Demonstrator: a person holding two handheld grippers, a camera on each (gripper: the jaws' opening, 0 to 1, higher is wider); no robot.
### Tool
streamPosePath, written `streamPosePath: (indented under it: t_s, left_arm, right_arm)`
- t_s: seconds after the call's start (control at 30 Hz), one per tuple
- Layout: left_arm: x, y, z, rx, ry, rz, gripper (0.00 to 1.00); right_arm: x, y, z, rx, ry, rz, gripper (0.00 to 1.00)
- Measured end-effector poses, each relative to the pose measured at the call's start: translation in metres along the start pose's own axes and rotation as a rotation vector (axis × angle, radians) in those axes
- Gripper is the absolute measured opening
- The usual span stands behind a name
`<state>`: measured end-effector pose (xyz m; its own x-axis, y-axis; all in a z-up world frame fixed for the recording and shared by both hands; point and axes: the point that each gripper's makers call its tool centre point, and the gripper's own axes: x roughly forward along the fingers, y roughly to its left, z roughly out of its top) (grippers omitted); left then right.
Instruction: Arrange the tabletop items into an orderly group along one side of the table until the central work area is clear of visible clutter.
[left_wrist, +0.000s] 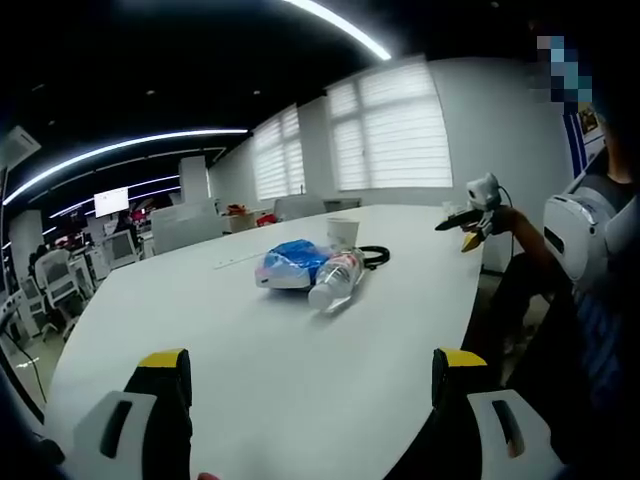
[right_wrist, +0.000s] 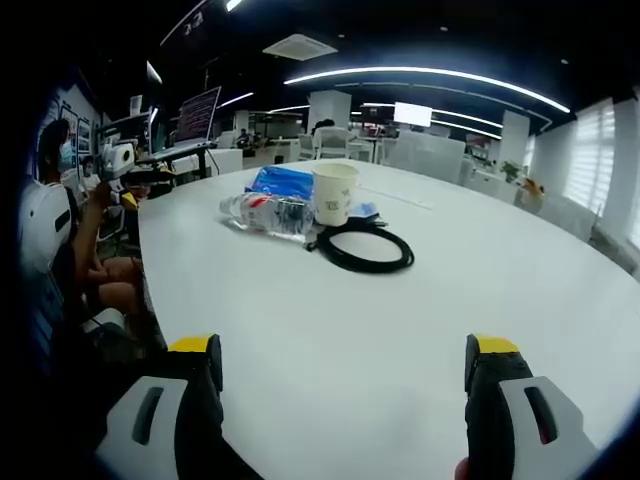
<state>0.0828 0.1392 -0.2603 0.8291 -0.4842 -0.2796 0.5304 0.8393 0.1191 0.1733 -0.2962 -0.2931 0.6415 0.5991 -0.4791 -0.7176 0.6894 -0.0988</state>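
Four items lie grouped on the white bench (left_wrist: 280, 380), well ahead of both grippers. In the left gripper view, the left gripper (left_wrist: 310, 375) is spread wide with nothing between its yellow-tipped jaws, low over the near bench edge. Ahead of it and slightly right of centre lies a clear bottle (left_wrist: 336, 281) on its side, touching a blue bag (left_wrist: 290, 263) to its left. Beyond these stands a paper cup (left_wrist: 342, 232), with a black cable (left_wrist: 374, 256) coiled just right of it. At the far right of that view, a person (left_wrist: 580, 250) seated at the bench edge holds another handheld gripper (left_wrist: 470, 220) over the bench.

In the right gripper view, the right gripper (right_wrist: 342, 365) is likewise spread, empty, above bare bench (right_wrist: 350, 320). Ahead and slightly left, the cable (right_wrist: 362, 248) lies nearest, its loop flat on the surface. Behind it stands the cup (right_wrist: 333, 193), upright. The bottle (right_wrist: 266, 212) lies just left of the cup, and the bag (right_wrist: 282, 181) sits behind the bottle. The person (right_wrist: 60, 230) sits far left of this gripper. Desks, chairs and monitors occupy the background, too small to detail.
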Motion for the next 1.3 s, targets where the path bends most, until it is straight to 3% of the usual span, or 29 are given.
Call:
streamPosePath:
  t_s: [1.3]
  left_arm:
    - [-0.0004,-0.0002,-0.0007,0.008,0.001,-0.002,0.99]
  right_arm:
    - [0.0001,0.0004,-0.0014,-0.001,0.000,0.001,0.98]
